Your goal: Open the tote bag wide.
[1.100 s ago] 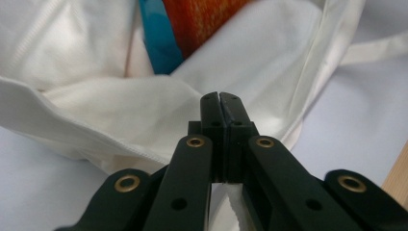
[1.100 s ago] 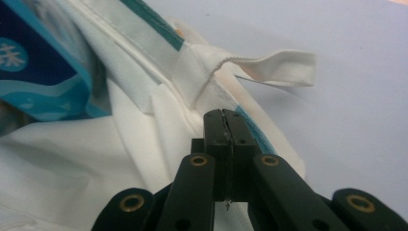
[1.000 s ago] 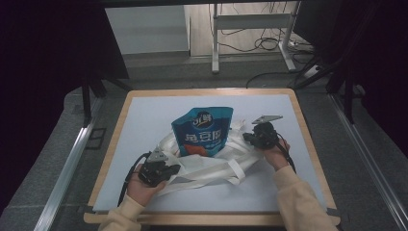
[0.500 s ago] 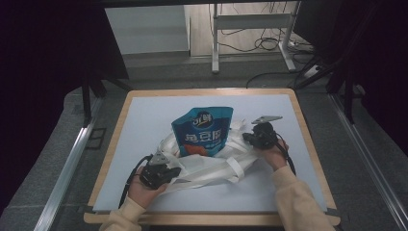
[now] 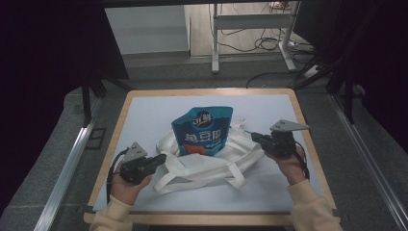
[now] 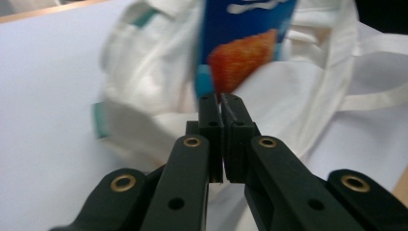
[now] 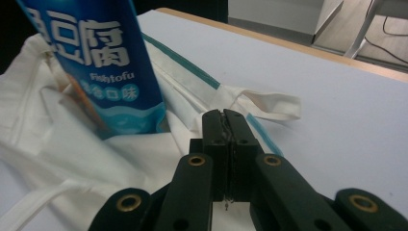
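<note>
Blue snack pouch (image 5: pixel 203 130) in white tote bag (image 5: pixel 202 163), mid-table (image 5: pixel 144 110); margins bare.

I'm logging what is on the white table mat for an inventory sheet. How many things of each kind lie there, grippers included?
Snack pouch, blue: 1
Cloth tote bag, white: 1
Handheld grippers, black: 2, the left gripper and the right gripper
Total: 4
</note>
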Available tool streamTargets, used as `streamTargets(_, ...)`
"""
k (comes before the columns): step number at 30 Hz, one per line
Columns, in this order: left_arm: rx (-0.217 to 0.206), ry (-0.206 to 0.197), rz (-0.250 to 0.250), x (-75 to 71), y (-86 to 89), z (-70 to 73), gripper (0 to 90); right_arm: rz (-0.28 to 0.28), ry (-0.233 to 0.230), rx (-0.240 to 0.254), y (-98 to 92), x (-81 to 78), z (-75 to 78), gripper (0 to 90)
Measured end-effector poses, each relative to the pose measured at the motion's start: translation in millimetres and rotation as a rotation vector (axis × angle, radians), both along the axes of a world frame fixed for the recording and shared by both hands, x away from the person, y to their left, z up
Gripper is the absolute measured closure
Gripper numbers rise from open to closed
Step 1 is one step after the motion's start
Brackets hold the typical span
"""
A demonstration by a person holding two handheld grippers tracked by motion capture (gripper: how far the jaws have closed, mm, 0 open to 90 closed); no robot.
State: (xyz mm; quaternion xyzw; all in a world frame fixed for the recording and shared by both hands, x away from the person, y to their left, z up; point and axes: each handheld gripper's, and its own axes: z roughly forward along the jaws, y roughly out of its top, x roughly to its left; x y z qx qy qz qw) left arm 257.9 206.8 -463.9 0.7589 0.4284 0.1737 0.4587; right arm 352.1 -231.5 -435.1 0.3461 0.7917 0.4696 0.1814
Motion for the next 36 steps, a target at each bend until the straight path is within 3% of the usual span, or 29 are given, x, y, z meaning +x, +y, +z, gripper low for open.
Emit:
streamTargets(6, -0.028, 0.020, 0.084, 1.9, 26.0, -6.3, 81.0, -0.002, -0.012, 0.022, -26.4, -21.2, 0.5, 79.9)
streamTargets(13, 0.014, 0.036, 0.168, 5.2, 32.2, -19.4, 50.6, -0.023, -0.025, 0.012, -52.5, -36.3, -17.2, 59.0)
streamTargets(16, 0.038, 0.061, 0.180, 10.0, 33.2, -29.2, 42.0, -0.033, 0.006, 0.009, -62.0, -38.0, -28.5, 54.0)
streamTargets(22, 0.089, 0.117, 0.178, 17.6, 32.5, -48.8, 39.0, -0.085, 0.066, -0.008, -69.7, -35.0, -51.8, 47.1)
streamTargets(30, 0.113, 0.126, 0.173, 19.7, 30.1, -54.3, 37.4, -0.113, 0.098, -0.036, -66.4, -31.9, -66.1, 42.9)
streamTargets(36, 0.123, 0.126, 0.169, 20.2, 28.2, -55.6, 37.1, -0.123, 0.094, -0.030, -66.3, -32.0, -66.6, 42.2)
